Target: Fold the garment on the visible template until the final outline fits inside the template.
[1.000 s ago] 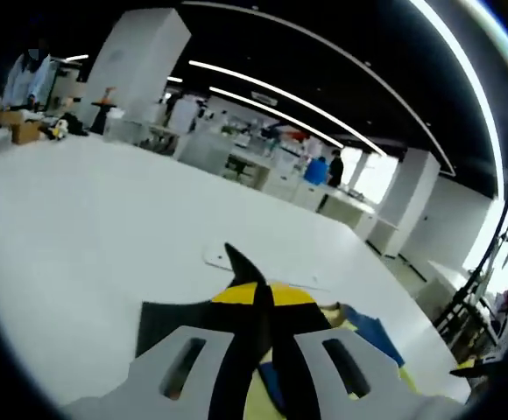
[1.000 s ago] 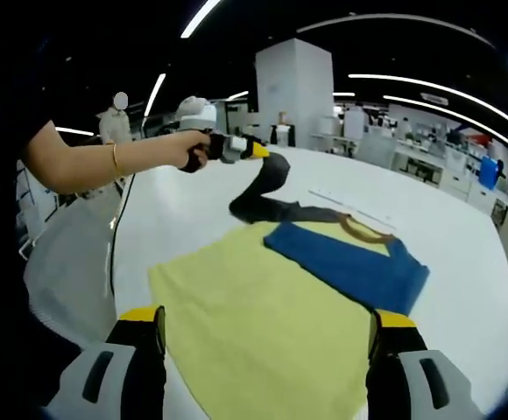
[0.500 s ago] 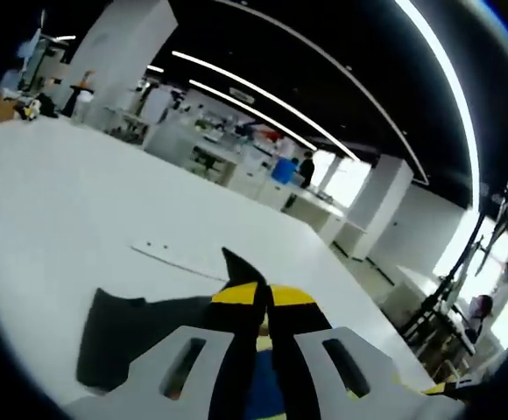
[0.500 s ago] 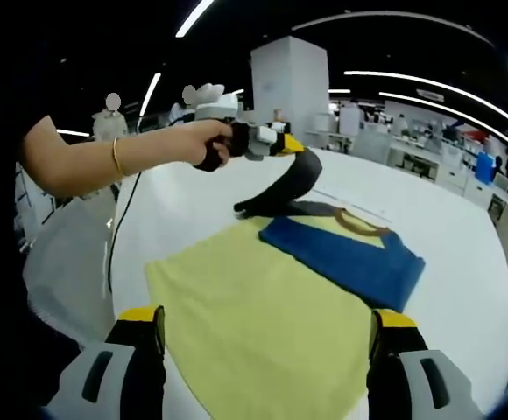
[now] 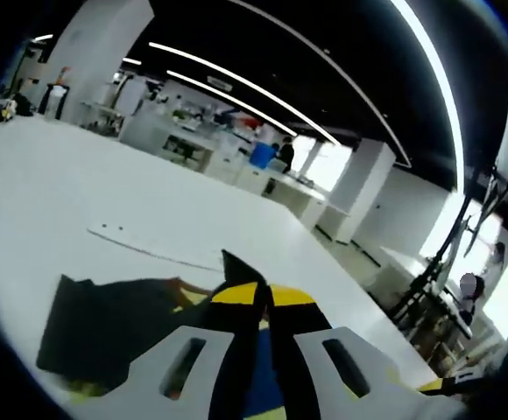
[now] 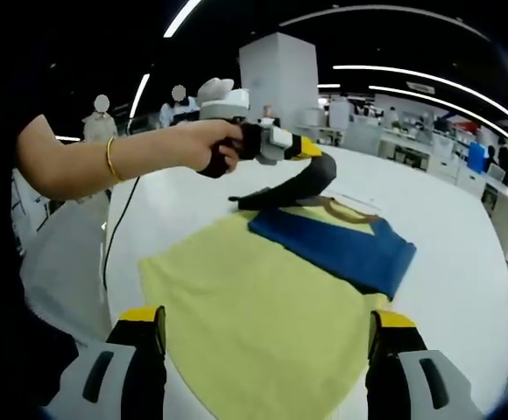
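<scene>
A yellow garment (image 6: pixel 254 306) lies flat on the white table (image 6: pixel 464 262), with its blue sleeve (image 6: pixel 342 249) folded across the chest. My left gripper (image 6: pixel 311 150), held in a person's hand (image 6: pixel 219 149), is shut on the dark sleeve (image 6: pixel 311 179) and holds it up in an arc above the collar. In the left gripper view the shut left gripper (image 5: pixel 258 293) pinches that dark sleeve (image 5: pixel 105 319), which drapes to the lower left. My right gripper (image 6: pixel 264 324) stands open over the garment's near hem, holding nothing.
A thin template line (image 5: pixel 149 249) runs across the table (image 5: pixel 61 192) beyond the garment. The table's far edge and a hall with benches and people lie behind. A cable (image 6: pixel 118 236) trails off the table at the left.
My left gripper has carried the dark sleeve rightward and over the collar, toward the blue sleeve. The right gripper has stayed open in place.
</scene>
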Demonstrator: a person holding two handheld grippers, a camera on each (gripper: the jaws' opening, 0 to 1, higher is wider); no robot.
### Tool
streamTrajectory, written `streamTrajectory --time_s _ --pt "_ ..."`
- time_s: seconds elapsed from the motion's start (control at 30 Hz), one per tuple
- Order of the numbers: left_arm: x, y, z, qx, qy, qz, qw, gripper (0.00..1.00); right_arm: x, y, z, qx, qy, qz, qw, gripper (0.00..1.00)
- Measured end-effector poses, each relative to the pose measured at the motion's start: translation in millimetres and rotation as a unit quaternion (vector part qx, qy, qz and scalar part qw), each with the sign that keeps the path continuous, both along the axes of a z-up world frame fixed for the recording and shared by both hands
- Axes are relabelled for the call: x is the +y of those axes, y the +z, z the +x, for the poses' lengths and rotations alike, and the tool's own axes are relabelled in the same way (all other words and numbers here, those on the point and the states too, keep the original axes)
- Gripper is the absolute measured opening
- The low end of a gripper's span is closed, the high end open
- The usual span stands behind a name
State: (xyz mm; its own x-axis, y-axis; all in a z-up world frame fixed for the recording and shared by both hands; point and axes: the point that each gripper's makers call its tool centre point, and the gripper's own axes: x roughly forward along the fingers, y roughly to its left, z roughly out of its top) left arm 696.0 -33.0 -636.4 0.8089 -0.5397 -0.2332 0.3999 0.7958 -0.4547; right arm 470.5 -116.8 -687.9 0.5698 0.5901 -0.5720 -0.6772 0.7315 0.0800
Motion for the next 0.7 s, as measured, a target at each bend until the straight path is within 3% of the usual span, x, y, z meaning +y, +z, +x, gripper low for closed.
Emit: streamTrajectory --time_s 0.7 --pt "-67 -6.8 -7.4 -0.002 -0.074 -0.013 0.9972 0.0 -13 -8.8 -3 0.01 -0.017 -0.004 0.9998 0.95"
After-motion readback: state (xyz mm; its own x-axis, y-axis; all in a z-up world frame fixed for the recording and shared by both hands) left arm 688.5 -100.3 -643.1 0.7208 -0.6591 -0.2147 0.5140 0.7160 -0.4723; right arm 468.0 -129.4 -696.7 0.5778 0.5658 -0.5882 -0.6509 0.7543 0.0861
